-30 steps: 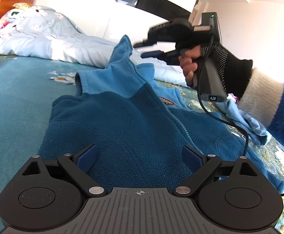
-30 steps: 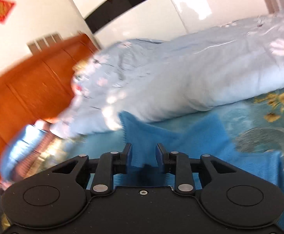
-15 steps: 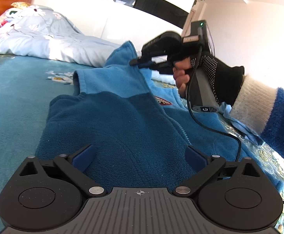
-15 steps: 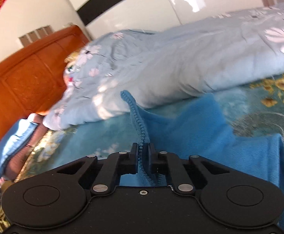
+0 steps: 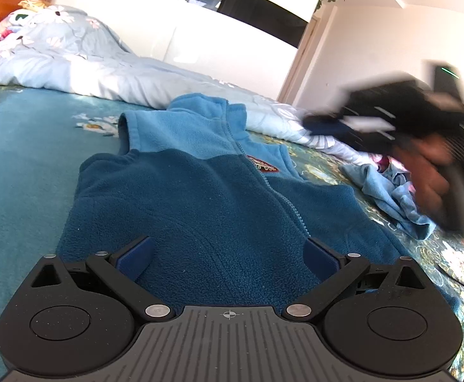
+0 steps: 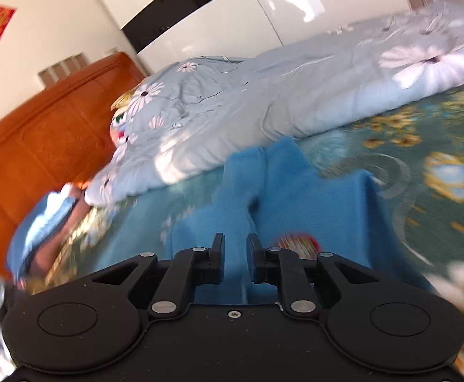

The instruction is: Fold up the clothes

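The blue fleece vest [image 5: 219, 197] lay flat on the teal bedspread [image 5: 18, 172], its zipper running up the middle and its lighter blue collar [image 5: 196, 117] pointing toward the far side of the bed. A small red patch [image 5: 262, 164] was on the chest, just beside the zipper. Behind the collar a pale blue duvet with white flowers [image 5: 82, 63] was piled along the bed, and an orange wooden headboard [image 6: 40, 133] stood at the end.

The left gripper [image 5: 228, 254] was low over the lower part of the vest, and its jaws stood wide apart with nothing between them — only the dark fleece was visible in the gap. Its blue pads [image 5: 134, 256] were above the cloth; I could not tell if they touched it.

The right gripper [image 6: 235, 261] was pointing along the vest toward the collar. Its jaws were parted only a little, and nothing was clamped between them — the fleece was seen below through the narrow gap. In the left wrist view this gripper appeared at the right side, strongly blurred, held by a hand [image 5: 429, 175] above a crumpled light blue garment [image 5: 388, 194] which lay on the bedspread near the vest.
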The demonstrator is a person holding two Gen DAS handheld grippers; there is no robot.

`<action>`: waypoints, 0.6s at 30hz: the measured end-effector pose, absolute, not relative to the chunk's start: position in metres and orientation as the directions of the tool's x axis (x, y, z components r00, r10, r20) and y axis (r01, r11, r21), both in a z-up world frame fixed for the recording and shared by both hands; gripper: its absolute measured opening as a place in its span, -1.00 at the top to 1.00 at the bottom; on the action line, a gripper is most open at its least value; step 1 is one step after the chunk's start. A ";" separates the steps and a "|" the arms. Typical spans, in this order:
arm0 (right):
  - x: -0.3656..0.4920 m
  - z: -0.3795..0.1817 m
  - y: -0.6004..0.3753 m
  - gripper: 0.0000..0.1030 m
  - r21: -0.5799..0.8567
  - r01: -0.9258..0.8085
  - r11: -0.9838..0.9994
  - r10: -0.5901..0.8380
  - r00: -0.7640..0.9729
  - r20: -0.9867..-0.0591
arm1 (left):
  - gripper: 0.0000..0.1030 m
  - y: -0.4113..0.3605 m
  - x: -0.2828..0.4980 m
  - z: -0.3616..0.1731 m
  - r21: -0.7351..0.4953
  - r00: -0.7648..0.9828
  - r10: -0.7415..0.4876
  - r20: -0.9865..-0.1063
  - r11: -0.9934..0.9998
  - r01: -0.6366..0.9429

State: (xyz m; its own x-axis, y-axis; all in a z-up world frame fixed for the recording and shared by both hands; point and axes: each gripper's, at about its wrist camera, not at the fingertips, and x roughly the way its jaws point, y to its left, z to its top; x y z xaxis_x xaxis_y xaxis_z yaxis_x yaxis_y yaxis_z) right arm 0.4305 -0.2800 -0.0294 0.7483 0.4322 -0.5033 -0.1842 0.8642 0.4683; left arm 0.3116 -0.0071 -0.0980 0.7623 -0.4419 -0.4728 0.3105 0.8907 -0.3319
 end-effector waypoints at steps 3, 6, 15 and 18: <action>0.367 -0.033 -0.300 0.43 0.427 -0.129 0.895 0.366 0.759 -0.539 | -0.96 -0.009 0.305 -0.089 -0.297 0.767 -0.399 -0.503 0.913 0.281; 0.316 -0.040 -0.322 0.42 0.449 -0.045 0.892 0.319 0.765 -0.559 | -0.96 -0.006 0.284 -0.075 -0.265 0.780 -0.361 -0.511 0.930 0.256; 0.234 -0.074 -0.291 0.33 0.649 -0.025 0.760 0.469 0.712 -0.523 | -0.97 0.027 0.204 -0.066 -0.272 0.768 -0.281 -0.575 0.951 0.144; 0.229 -0.081 -0.268 0.24 0.625 -0.045 0.779 0.478 0.688 -0.547 | -0.97 0.034 0.186 -0.067 -0.222 0.750 -0.248 -0.614 0.965 0.138</action>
State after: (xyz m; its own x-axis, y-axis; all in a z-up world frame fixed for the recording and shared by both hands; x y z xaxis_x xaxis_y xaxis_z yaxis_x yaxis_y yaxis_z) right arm 0.2291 -0.2675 -0.0814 0.6878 0.4778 -0.5465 -0.0447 0.7793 0.6250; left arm 0.1863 0.0340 -0.0667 0.7496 -0.2483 -0.6135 0.1380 0.9652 -0.2220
